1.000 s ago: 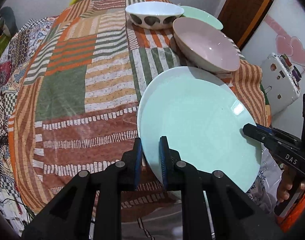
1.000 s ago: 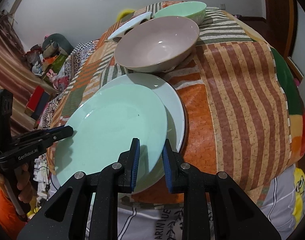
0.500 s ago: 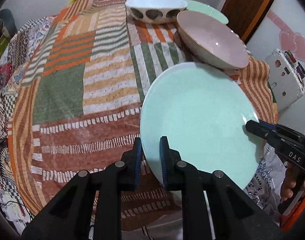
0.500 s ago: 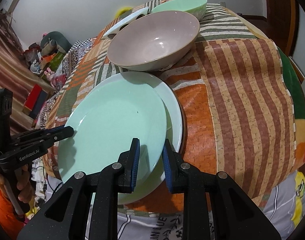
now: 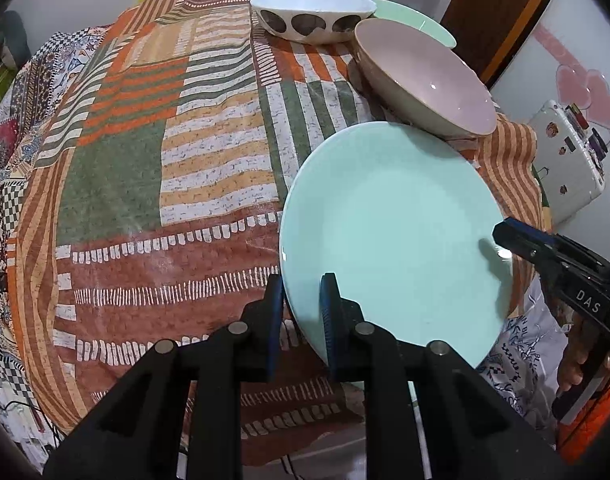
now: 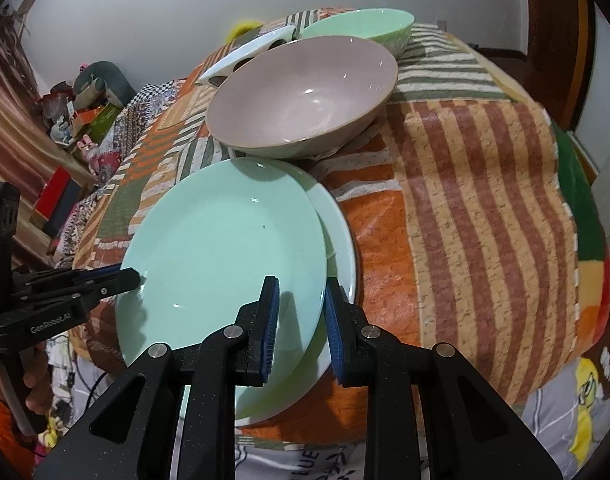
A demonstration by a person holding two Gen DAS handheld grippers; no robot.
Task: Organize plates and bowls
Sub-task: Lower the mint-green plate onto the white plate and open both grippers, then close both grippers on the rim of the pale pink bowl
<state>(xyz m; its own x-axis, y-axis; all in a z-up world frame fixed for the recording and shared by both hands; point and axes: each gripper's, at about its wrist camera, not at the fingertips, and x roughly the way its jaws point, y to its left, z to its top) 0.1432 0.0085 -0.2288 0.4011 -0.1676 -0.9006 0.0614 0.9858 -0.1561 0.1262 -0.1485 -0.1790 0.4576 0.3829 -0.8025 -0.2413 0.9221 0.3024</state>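
Observation:
A mint green plate is held by both grippers over a second pale plate on the patchwork tablecloth. My left gripper is shut on its near-left rim and shows in the right wrist view. My right gripper is shut on its other rim and shows in the left wrist view. A pink bowl sits just beyond the plates. A white bowl with dark spots and a green bowl stand farther back.
The patchwork tablecloth drops off at the near edge. A white appliance stands off the table to the right. Clutter lies on the floor to the left.
The green plate has moved forward over the pale plate and now covers most of it, its far edge close to the pink bowl. Both grippers stayed shut on it.

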